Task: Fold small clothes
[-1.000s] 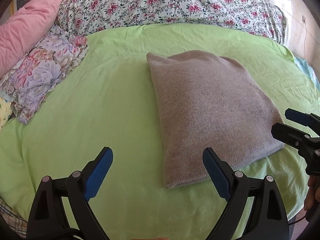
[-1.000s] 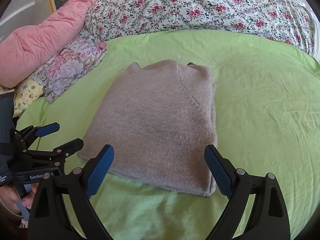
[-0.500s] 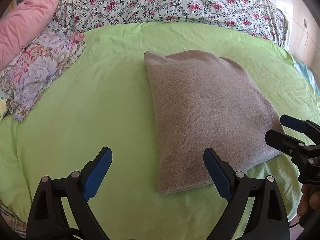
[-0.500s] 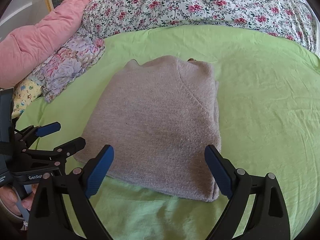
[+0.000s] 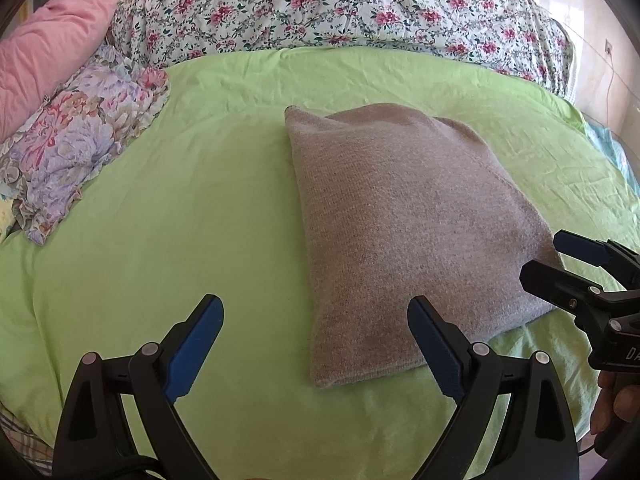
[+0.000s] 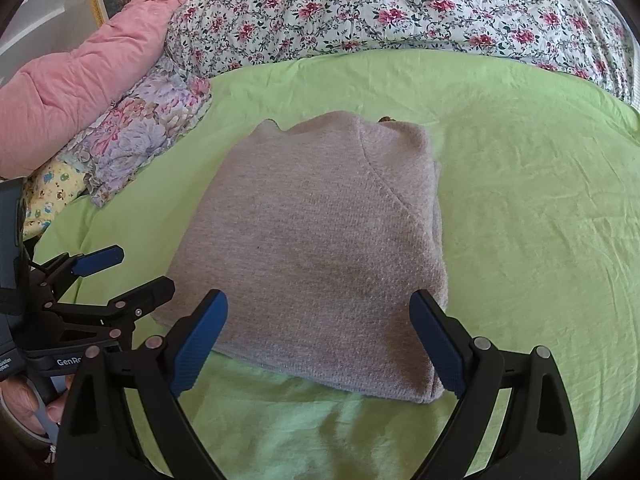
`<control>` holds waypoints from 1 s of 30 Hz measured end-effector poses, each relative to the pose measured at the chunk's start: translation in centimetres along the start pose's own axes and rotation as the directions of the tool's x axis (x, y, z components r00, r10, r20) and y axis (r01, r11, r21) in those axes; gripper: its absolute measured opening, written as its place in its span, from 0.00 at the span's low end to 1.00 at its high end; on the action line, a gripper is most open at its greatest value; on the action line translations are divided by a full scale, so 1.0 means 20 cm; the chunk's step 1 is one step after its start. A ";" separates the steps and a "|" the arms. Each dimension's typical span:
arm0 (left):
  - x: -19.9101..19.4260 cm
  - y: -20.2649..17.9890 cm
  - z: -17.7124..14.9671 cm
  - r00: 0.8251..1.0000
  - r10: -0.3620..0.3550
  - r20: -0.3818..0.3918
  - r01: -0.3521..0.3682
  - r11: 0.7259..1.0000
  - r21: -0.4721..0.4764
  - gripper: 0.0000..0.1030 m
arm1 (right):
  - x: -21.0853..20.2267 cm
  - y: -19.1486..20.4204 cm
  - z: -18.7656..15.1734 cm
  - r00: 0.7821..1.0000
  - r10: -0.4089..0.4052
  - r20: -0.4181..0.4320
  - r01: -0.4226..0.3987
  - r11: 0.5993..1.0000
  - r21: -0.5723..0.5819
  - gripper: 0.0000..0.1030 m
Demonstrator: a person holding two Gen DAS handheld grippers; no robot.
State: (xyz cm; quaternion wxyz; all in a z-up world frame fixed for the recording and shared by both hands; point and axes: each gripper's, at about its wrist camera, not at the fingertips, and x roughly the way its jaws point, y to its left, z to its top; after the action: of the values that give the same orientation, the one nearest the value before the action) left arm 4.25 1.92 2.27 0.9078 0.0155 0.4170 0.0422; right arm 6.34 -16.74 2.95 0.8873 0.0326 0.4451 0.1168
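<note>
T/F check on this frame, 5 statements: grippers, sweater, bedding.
1. The left hand-held gripper is open and holds nothing. True.
2. The right hand-held gripper is shut on the grey sweater. False: it is open, and no cloth is between its pads.
3. The grey sweater lies folded on the green sheet. True.
4. The pink pillow lies on top of the sweater. False: it sits apart, at the far left.
5. A flowered blanket lies beyond the green sheet. True.
</note>
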 end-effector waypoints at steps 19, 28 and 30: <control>-0.03 -0.02 -0.01 1.000 -0.011 0.008 0.011 1.000 -0.008 0.92 | -0.01 0.02 0.00 1.000 0.002 0.003 -0.002 1.000 -0.002 0.90; -0.03 -0.02 -0.01 1.000 -0.013 0.007 0.013 1.000 -0.007 0.92 | -0.01 0.03 0.00 1.000 0.001 0.006 -0.001 1.000 0.001 0.90; -0.03 -0.02 -0.01 1.000 -0.014 0.005 0.014 1.000 -0.008 0.92 | -0.01 0.03 0.00 1.000 0.000 0.007 0.000 1.000 0.001 0.90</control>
State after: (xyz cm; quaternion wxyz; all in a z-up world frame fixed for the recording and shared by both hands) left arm 3.73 1.45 2.53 0.9091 0.0090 0.4148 0.0373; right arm 6.05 -16.20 3.19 0.8887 0.0333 0.4420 0.1167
